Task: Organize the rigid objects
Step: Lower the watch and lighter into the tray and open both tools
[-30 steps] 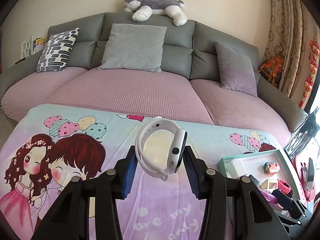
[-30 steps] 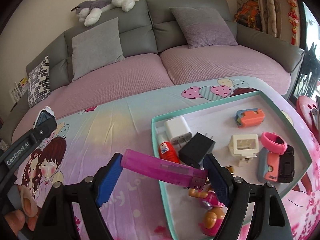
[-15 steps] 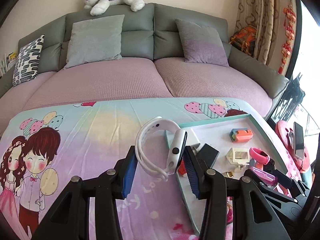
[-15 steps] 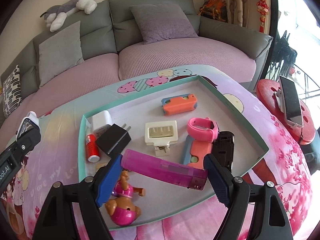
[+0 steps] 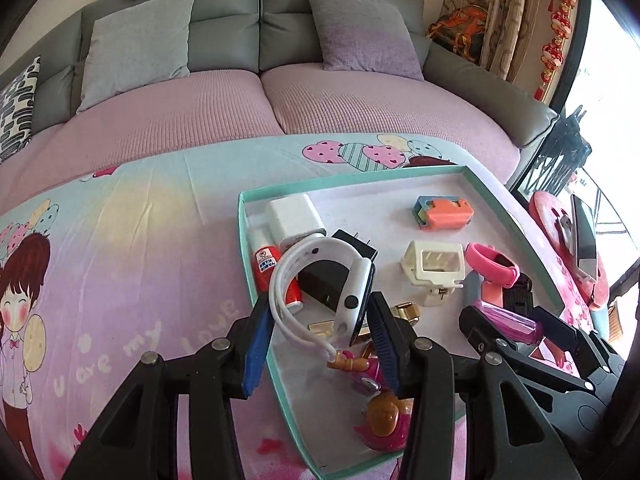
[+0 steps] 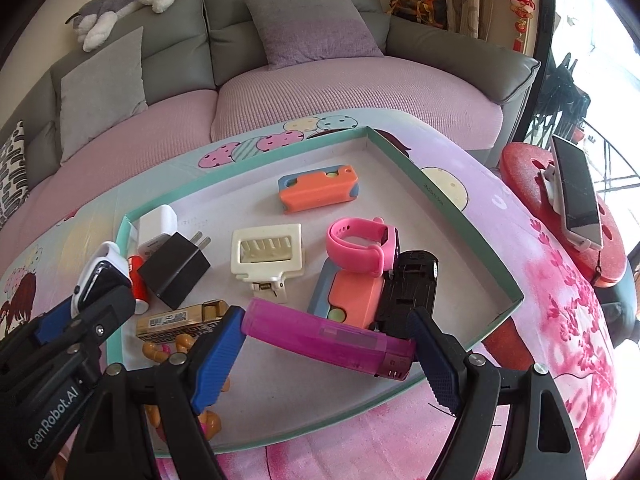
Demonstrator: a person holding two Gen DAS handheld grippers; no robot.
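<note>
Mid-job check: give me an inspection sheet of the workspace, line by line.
Surface: table under cartoon cloth, teal tray on it.
Job's things: white watch and pink lighter held over the tray.
Clutter: in tray, chargers, orange cases, pink watch, clip, black toy car, doll, gold lighter, red tube.
Grippers: left gripper shut on white watch; right gripper shut on pink lighter.
Cables: nothing seen.
Surroundings: sofa, cushions, plush dog, phone on red stool.

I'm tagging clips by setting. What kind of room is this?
Most likely a home living room: a grey sofa with cushions, a plush dog on its backrest, and curtains by a bright window.
</note>
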